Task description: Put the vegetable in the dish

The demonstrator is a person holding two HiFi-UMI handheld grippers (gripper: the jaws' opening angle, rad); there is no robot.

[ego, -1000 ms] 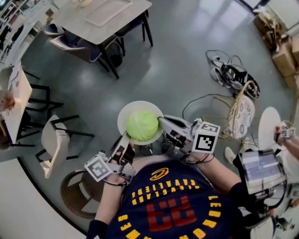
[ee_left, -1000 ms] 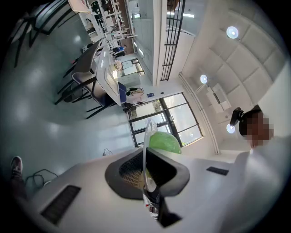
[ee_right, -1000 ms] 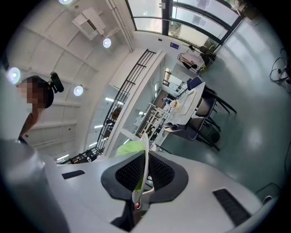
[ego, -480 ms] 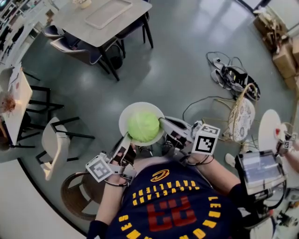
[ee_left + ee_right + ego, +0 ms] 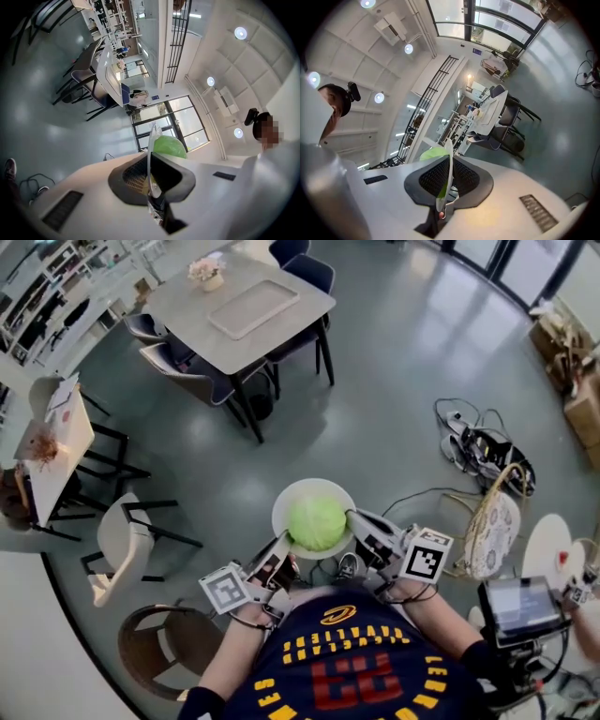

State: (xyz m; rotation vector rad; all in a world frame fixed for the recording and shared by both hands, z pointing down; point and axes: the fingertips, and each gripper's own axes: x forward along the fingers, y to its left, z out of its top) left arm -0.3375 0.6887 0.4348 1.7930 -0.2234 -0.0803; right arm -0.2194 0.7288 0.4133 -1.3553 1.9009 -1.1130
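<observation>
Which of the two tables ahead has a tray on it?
The grey table, the farther one with dark chairs around it: a pale rectangular tray lies at its middle. The white table at the left shows no tray.

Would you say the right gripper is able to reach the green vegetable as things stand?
Probably not: the right gripper is shut on the rim of the dish, with the left gripper clamped on the opposite side, so it is busy. The vegetable sits uncovered in the dish, so nothing else blocks it.
</observation>
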